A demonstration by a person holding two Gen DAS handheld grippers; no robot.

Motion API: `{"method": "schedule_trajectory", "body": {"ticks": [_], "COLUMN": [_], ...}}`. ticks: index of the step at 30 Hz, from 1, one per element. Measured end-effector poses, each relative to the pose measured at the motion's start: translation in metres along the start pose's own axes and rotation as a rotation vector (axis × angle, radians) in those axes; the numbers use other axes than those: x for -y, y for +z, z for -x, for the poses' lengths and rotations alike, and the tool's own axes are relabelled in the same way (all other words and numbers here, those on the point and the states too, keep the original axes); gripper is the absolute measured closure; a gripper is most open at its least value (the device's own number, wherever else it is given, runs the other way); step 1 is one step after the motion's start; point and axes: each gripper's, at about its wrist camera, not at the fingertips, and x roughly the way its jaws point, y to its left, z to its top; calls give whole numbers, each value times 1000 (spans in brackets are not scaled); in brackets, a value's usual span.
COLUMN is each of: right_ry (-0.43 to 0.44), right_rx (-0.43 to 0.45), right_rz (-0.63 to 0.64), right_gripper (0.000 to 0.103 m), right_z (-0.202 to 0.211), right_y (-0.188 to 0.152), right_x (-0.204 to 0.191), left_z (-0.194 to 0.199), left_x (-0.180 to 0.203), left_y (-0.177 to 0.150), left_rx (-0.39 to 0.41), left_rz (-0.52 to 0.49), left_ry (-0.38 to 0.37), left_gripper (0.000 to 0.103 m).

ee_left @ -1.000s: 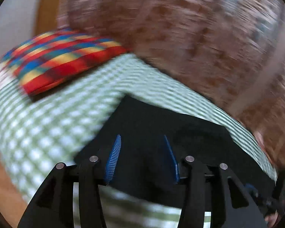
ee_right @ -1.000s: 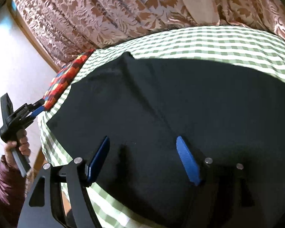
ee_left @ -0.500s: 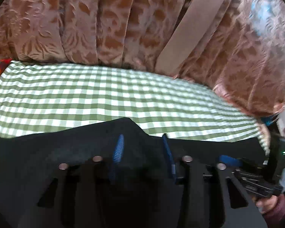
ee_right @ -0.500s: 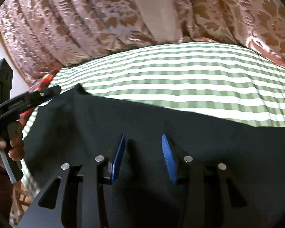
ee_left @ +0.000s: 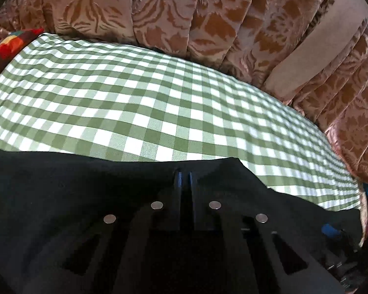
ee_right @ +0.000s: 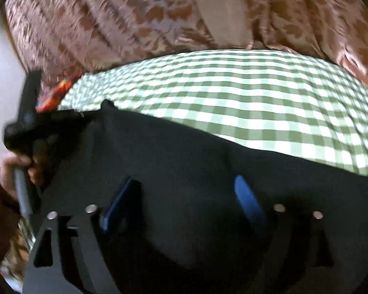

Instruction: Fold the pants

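The left gripper [ee_left: 184, 178] tilted down over the black pants [ee_left: 73, 186], which lay on the green checked bedcover [ee_left: 159, 98], its 2 pads pressed together; whether cloth sat between them was hard to tell against black fabric. The right gripper [ee_right: 184, 196] angled down over the pants, its jaws opening, pads spread and pinching nothing. The person's hand [ee_right: 14, 169] was blurred.
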Motion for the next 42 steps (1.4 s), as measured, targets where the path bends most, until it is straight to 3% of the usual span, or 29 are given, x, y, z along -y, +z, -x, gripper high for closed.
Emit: {"method": "schedule_trajectory", "body": {"ticks": [3,6,9,10,12,15,21,24,26,27,28,30,32,36,40,42], "right_ry": [-6,41,61,49,29,-52,-276,-326,-258,-258,-301,-341,-313,-345,-300,-274], "right_rx": [12,34,68,85,107,143,202,230,188,167,147,161,173,207,274,261], "right_rz": [13,-56,-145,-171,-209,-274,-518,-644,-722,-743,-763,-803,-838,-778,-740,-711], "right_gripper": [15,18,32,43,53,53,54,56,67,92,102,102,103,91,91,91], "right_z": [1,10,31,41,58,89,153,179,184,183,184,190,194,216,248,254], "right_y": [-3,-3,-4,-6,-11,-22,-53,-68,-78,-81,-84,-89,-91,-83,-81,-79], "right_x": [-2,8,21,29,44,81,200,250,289,299,313,331,342,331,312,302], "left_z": [31,53,64,66,66,60,48,44,43,42,41,40,39,38,37,37], "left_x": [9,25,45,51,64,76,68,66,64,63,63,63,63,62,60,58], "left_y": [-8,-27,-52,-60,-77,-91,-94,-95,-97,-97,-97,-97,-98,-98,-98,-98], "left_rx": [74,79,63,60,45,26,-6,-11,-8,-8,-9,-8,-6,-14,-16,-12], "left_rz": [-7,-57,-125,-151,-208,-255,-191,-173,-163,-155,-152,-155,-154,-142,-134,-127], "left_ry": [-11,-56,-86,-85,-84,-75,-97,-103,-109,-112,-113,-111,-110,-122,-140,-152], "left_gripper": [80,79,79,79,79,79,75,75,74,74,74,74,74,74,74,74]}}
